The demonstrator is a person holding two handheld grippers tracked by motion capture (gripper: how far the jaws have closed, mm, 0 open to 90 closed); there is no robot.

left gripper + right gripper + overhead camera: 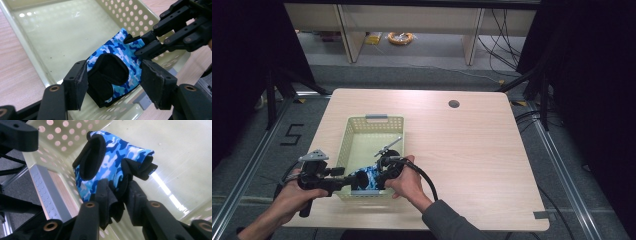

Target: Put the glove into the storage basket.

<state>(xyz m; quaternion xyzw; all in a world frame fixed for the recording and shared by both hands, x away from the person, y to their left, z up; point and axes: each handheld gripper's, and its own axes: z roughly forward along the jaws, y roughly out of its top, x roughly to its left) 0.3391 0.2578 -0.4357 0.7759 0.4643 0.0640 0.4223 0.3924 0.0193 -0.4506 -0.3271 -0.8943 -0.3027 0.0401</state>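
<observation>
A blue camouflage glove [365, 178] with black trim hangs at the near end of a pale green perforated basket [362, 123]. My right gripper [118, 187] is shut on a black fold of the glove [113, 155] and holds it just above the basket floor. From the other side, my left gripper [113, 75] stands open, its jaws on either side of the glove's black cuff [107, 72]; whether they touch it is unclear. In the left gripper view, the right gripper [138, 46] pinches the glove's far edge. In the high view, the left gripper [345, 180] and right gripper [381, 175] meet over the basket's near wall.
The basket stands left of centre on a light wooden table [472, 150] with a cable hole [454, 104] at the back. A grey handle [376, 118] marks the basket's far rim. Bare tabletop lies to the right. Cables and a yellow coil [400, 37] lie on the floor beyond.
</observation>
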